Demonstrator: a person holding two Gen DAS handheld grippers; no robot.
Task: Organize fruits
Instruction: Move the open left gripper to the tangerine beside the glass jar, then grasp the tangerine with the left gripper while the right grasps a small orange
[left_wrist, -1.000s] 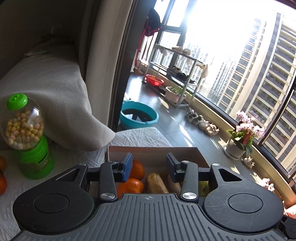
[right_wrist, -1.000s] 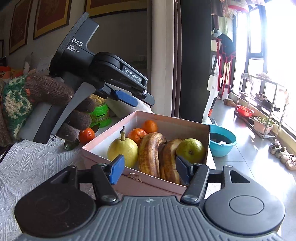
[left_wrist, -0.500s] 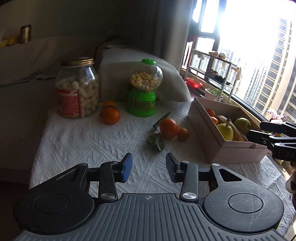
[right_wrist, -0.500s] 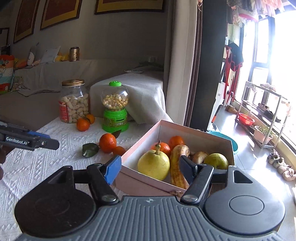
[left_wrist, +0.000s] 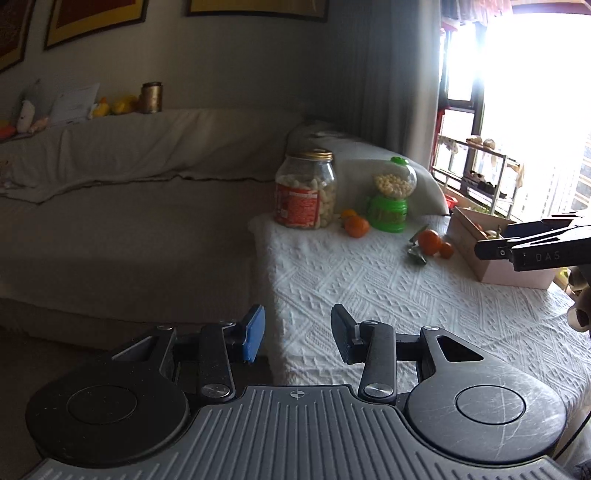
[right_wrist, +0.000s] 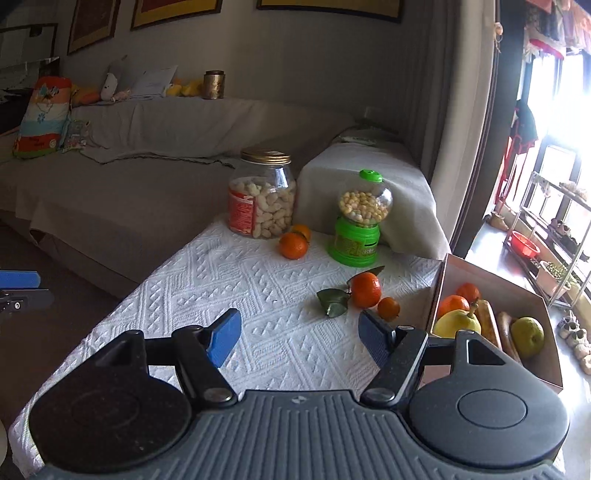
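Observation:
A pink cardboard box (right_wrist: 495, 295) at the table's right edge holds oranges, a yellow pear (right_wrist: 457, 323), bananas and a green pear (right_wrist: 527, 336). On the white cloth lie a leafy orange (right_wrist: 365, 290), a small orange (right_wrist: 388, 308) beside it, and two oranges (right_wrist: 293, 245) by the jar. My right gripper (right_wrist: 299, 338) is open and empty above the cloth, left of the box. My left gripper (left_wrist: 297, 334) is open and empty over the table's near left corner. The box (left_wrist: 484, 254) and the leafy orange (left_wrist: 429, 242) show far off in the left wrist view.
A snack jar (right_wrist: 263, 194) and a green candy dispenser (right_wrist: 360, 219) stand at the back of the table. A covered sofa (right_wrist: 147, 155) runs behind and to the left. The table's left edge (left_wrist: 266, 280) drops to the floor.
Both grippers have pulled back from the box toward the table's near side. The left one has swung far left and back; the right one has turned left, so the loose oranges now show.

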